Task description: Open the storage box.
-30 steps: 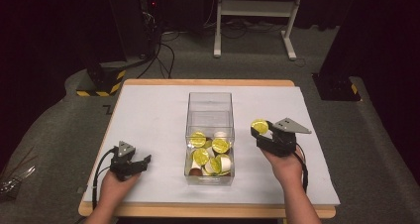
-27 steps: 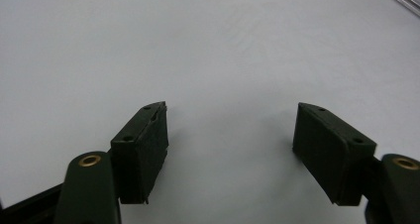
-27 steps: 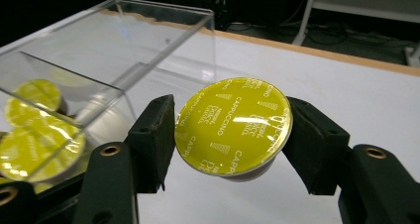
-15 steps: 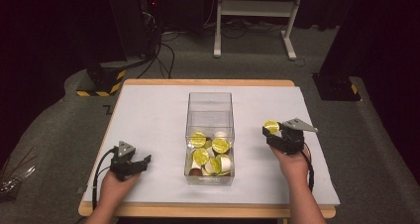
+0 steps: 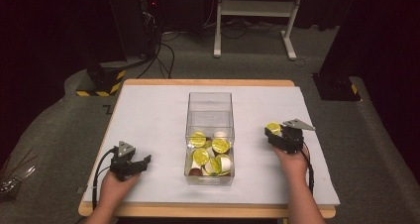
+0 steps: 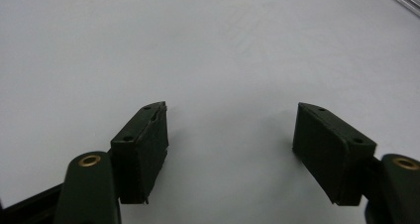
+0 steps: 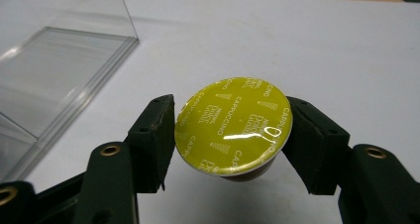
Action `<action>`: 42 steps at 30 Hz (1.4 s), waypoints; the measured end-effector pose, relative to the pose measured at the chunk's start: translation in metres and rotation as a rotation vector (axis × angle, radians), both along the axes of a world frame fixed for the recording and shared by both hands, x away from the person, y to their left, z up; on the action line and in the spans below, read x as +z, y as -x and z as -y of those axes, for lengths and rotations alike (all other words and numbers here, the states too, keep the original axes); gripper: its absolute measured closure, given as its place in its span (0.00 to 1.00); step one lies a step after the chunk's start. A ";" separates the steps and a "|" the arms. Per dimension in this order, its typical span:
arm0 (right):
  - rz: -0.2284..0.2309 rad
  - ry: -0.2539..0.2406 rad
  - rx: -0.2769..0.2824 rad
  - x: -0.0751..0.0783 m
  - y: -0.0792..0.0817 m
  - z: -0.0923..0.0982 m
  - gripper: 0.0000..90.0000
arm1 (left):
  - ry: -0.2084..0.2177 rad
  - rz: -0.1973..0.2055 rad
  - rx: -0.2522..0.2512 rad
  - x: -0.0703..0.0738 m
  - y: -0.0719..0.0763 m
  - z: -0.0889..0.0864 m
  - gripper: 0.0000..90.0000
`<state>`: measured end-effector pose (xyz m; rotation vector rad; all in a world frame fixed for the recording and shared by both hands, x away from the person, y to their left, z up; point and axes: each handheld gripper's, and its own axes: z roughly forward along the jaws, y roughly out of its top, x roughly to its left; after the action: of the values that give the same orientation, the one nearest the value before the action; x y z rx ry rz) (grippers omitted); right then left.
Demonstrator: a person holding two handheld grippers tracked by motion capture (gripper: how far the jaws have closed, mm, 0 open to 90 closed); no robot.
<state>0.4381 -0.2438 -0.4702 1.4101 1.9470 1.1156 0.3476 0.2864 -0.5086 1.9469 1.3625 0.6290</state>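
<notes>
A clear plastic box (image 5: pixel 210 105) stands in the middle of the white table, its near half filled with several yellow-lidded coffee capsules (image 5: pixel 212 153). My right gripper (image 5: pixel 275 133) is to the right of the box, shut on one capsule (image 7: pixel 234 124) whose yellow lid faces up; the box's clear wall (image 7: pixel 64 75) lies to its left in the right gripper view. My left gripper (image 5: pixel 140 163) rests low at the near left of the table, jaws wide apart over bare white surface (image 6: pixel 228 75), nothing between them.
The white table cover (image 5: pixel 148 115) has bare room on both sides of the box. A wooden edge (image 5: pixel 208 82) runs along the far side. Beyond the table are dark floor, cables and a white stand (image 5: pixel 252 16).
My right gripper has carried the capsule rightward, away from the box, and a little toward the near side. The left gripper has stayed put.
</notes>
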 end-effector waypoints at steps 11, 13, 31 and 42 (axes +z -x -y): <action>-0.035 -0.014 -0.021 -0.012 -0.010 0.003 0.45 | 0.000 -0.001 0.000 0.000 0.000 0.000 0.33; -0.040 -0.013 -0.018 -0.015 -0.012 0.002 0.45 | 0.000 -0.001 0.000 0.000 0.000 0.000 0.33; -0.075 -0.040 -0.001 -0.023 -0.009 0.000 0.44 | 0.000 0.000 0.000 0.000 0.000 0.000 0.33; -0.110 -0.010 0.018 -0.027 -0.008 0.000 0.36 | 0.000 0.000 0.000 0.000 0.000 0.000 0.33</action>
<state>0.4465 -0.2437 -0.4970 1.4901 2.0365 1.0775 0.3476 0.2864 -0.5086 1.9470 1.3625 0.6291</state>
